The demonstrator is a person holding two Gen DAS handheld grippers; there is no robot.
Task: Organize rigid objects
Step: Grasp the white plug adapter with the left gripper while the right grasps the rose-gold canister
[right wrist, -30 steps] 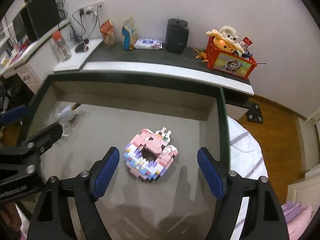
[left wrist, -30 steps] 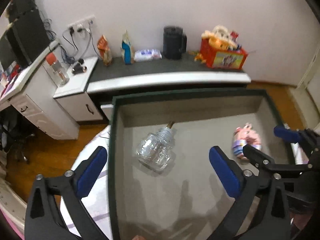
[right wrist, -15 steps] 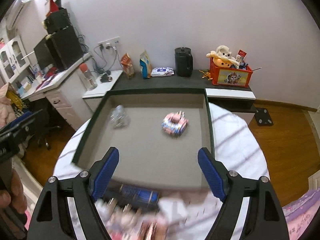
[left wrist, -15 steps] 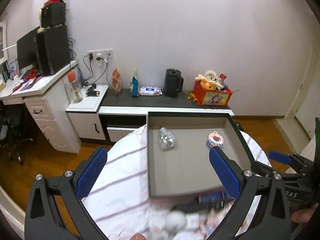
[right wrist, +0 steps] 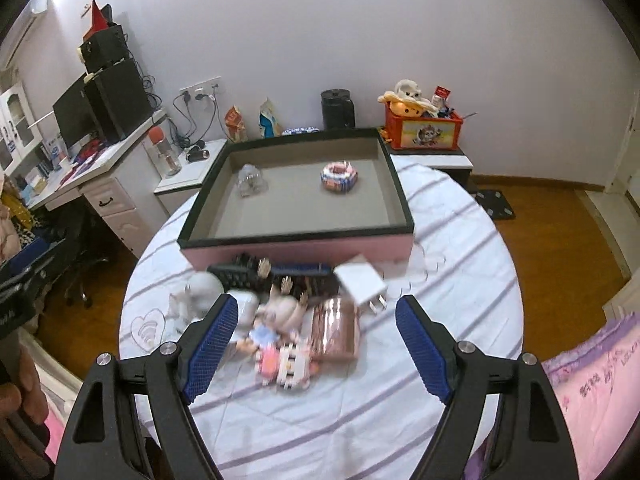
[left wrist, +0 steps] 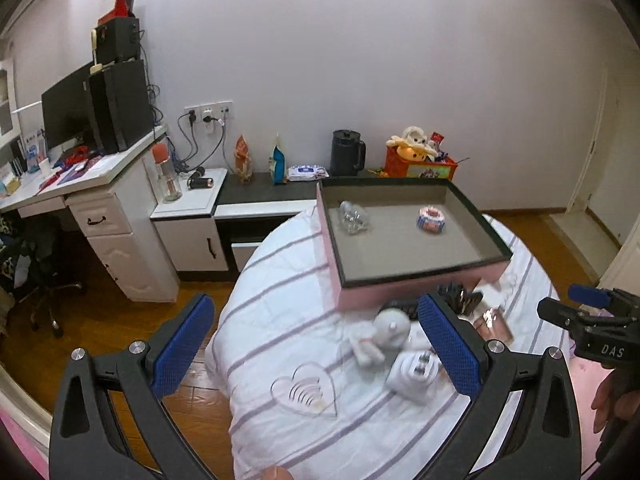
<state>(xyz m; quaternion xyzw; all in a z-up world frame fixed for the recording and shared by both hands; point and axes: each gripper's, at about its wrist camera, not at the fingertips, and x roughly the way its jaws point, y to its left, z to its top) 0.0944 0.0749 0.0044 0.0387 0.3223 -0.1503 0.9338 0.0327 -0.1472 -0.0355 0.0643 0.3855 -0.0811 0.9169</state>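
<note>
A pink box [right wrist: 296,254] with a dark rim and grey floor stands on the round striped table [right wrist: 460,248]. Inside lie a clear glass bottle [right wrist: 250,182] and a pink brick doughnut [right wrist: 339,176]; both show in the left wrist view too, the bottle [left wrist: 353,218] and the doughnut [left wrist: 431,219]. A pile of small objects lies in front of the box: a white plug adapter [right wrist: 362,284], a brown perfume box [right wrist: 335,332], a doll [right wrist: 280,312], a black comb [right wrist: 240,274]. My right gripper [right wrist: 316,344] is open and empty above the pile. My left gripper [left wrist: 316,352] is open and empty.
A white round figure [left wrist: 390,330] and a white charger [left wrist: 414,372] lie near the left gripper. The right gripper's body [left wrist: 600,332] shows at the left view's right edge. A desk [left wrist: 80,184], a low cabinet with a kettle [left wrist: 346,154] and a toy crate [left wrist: 420,160] stand behind.
Both grippers have pulled back and up out of the box, away from the bottle and doughnut. The whole table and the pile in front of the box have come into view.
</note>
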